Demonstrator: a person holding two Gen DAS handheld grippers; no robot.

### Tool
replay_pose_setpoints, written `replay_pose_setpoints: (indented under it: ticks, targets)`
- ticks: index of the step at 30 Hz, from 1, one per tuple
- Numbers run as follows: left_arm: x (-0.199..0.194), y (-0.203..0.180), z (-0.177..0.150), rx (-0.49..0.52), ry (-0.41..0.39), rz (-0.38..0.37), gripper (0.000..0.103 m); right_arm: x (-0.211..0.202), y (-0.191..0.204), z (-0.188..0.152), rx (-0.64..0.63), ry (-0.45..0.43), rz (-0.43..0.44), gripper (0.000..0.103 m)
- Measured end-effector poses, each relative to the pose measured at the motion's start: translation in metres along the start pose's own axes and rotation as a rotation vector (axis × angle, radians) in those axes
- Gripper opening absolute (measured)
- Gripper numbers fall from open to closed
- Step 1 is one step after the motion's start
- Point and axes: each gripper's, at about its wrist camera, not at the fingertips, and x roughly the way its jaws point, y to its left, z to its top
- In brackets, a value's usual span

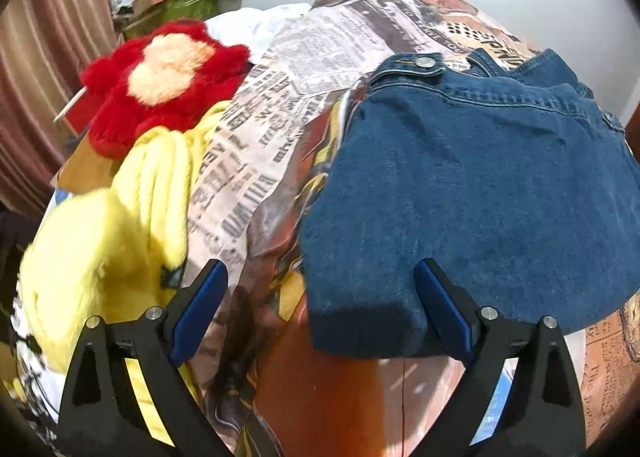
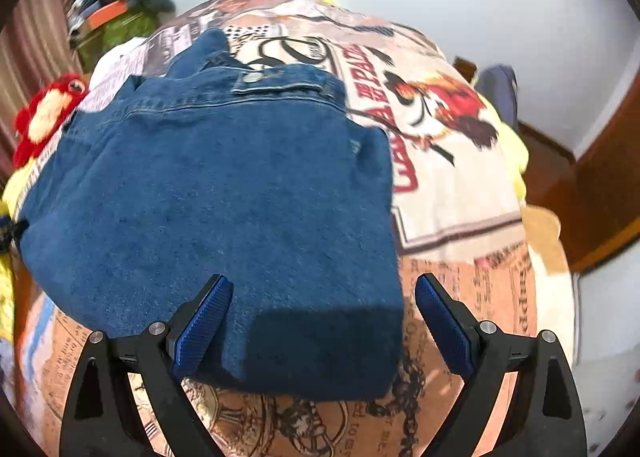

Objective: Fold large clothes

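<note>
Over the printed bedspread (image 2: pixel 460 197), both grippers (image 1: pixel 322 309) (image 2: pixel 324 321) gape above the denim (image 2: pixel 224 193).

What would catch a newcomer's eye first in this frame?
The folded blue denim garment lying mid-bed on the newspaper-print bedspread, with both the left gripper and right gripper open at its near edge. To its left sit a red plush flower and a yellow plush.

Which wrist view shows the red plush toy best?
Left wrist: the fluffy red plush toy with a cream patch appears large and whole beside the yellow plush. The right wrist view shows it only small and blurred at the left edge.
</note>
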Motion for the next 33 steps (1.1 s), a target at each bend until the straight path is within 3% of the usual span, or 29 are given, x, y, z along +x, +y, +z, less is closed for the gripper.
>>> replay_pose_setpoints:
  ticks: [8,13,18,23,29,33]
  targets:
    - [-0.024,0.002,-0.003,-0.041,-0.031,0.032,0.095,-0.03,0.017,0.006,-0.036,-0.07,-0.002,0.092]
    - [-0.048,0.001,-0.008,-0.09,-0.083,-0.028,0.095,-0.054,0.043,0.018,-0.079,-0.137,0.046,0.093]
    - [-0.049,-0.01,-0.018,-0.13,-0.062,-0.133,0.095,-0.06,0.074,0.023,-0.148,-0.164,0.085,0.093]
    - [-0.027,-0.023,-0.029,-0.202,-0.003,-0.23,0.095,-0.041,0.101,0.022,-0.219,-0.135,0.095,0.093]
    - [0.012,-0.027,-0.033,-0.345,0.121,-0.431,0.095,0.0,0.117,0.011,-0.297,-0.045,0.089,0.093]
    - [0.036,-0.027,-0.024,-0.448,0.156,-0.541,0.096,0.014,0.114,0.007,-0.252,-0.022,0.119,0.093]
